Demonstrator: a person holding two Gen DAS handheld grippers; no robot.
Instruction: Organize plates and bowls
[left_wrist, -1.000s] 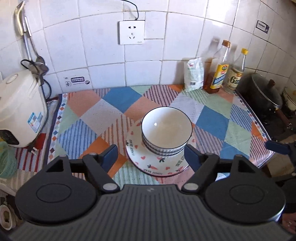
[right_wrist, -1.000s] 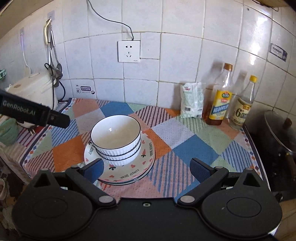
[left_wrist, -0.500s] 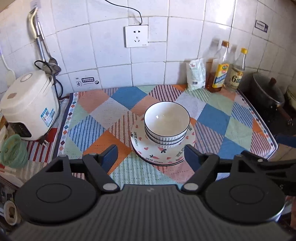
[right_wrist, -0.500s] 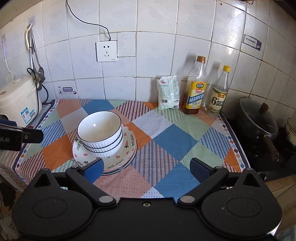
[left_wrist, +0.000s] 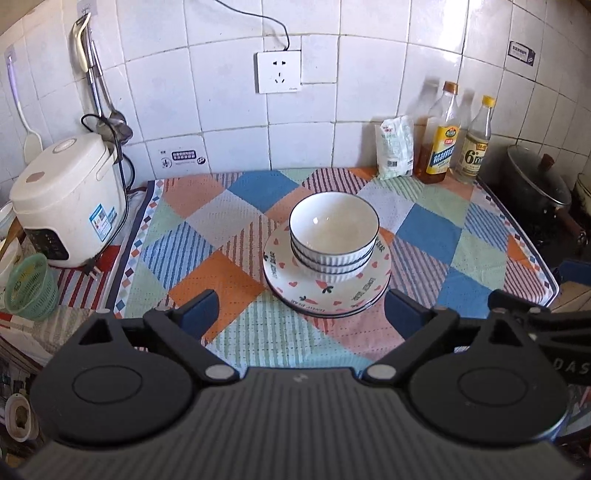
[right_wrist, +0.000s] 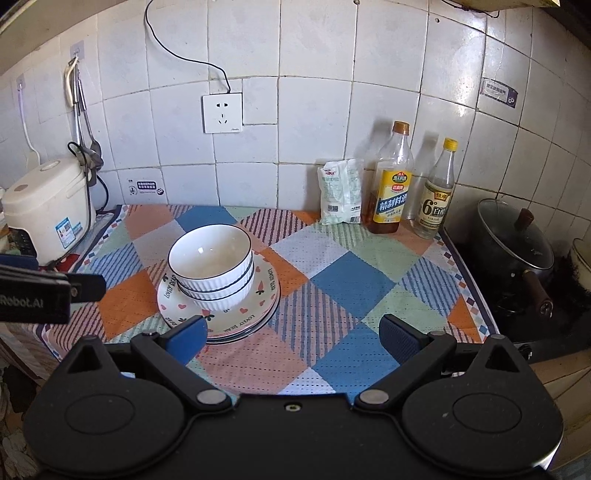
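on the patchwork-covered counter (left_wrist: 229, 225), nested bowls (left_wrist: 334, 230) sit on stacked plates (left_wrist: 327, 291). the left tongs (left_wrist: 303, 312), just spread wide and empty, face the stack dead ahead; the right tongs (right_wrist: 291, 334), also apart and empty, have it off to their left.

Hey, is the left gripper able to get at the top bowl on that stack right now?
Probably yes. The left gripper is open with nothing between its pads, and the top bowl sits straight ahead on the plates, with only bare cloth in between. The right gripper stands off to the side.
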